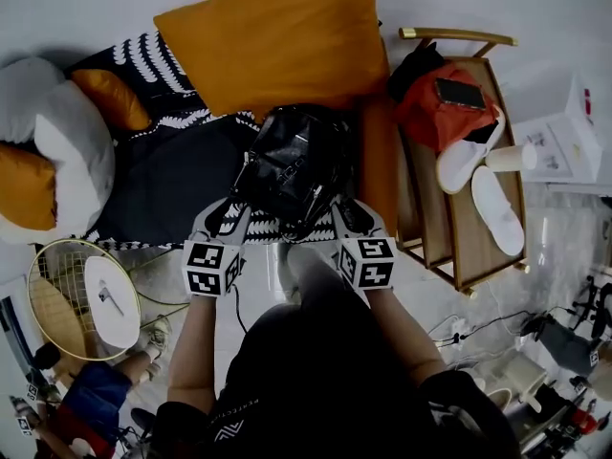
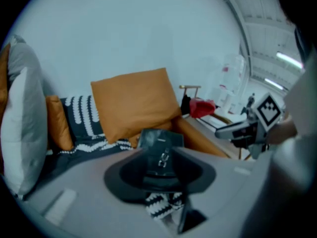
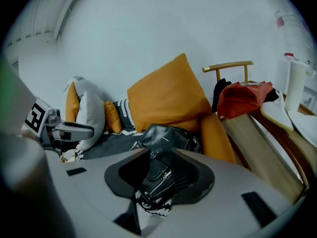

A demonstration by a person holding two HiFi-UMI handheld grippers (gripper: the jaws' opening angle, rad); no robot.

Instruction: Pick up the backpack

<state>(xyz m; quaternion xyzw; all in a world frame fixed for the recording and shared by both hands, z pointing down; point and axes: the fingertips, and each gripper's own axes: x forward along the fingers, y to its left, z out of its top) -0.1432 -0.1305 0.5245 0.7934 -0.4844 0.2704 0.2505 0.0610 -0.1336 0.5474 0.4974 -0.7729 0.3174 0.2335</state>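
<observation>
A black shiny backpack [image 1: 292, 165] lies on the sofa's dark blanket [image 1: 163, 185], in front of a big orange cushion [image 1: 277, 36]. My left gripper [image 1: 228, 220] is at the backpack's near left edge and my right gripper [image 1: 346, 216] at its near right edge. In the left gripper view the open left gripper [image 2: 161, 157] frames the backpack [image 2: 161, 139] and a buckle on it, pads apart from it. The right gripper [image 3: 161, 170] also stands open in its own view, with the backpack [image 3: 166, 135] and its zipper showing in the gap, not pinched.
A wooden rack [image 1: 449, 228] right of the sofa carries a red bag [image 1: 445, 103] with a phone on it, white slippers [image 1: 497, 208] and a paper cup [image 1: 512, 158]. White and orange pillows [image 1: 57, 142] lie at the left. A round wire table [image 1: 81, 299] stands near left.
</observation>
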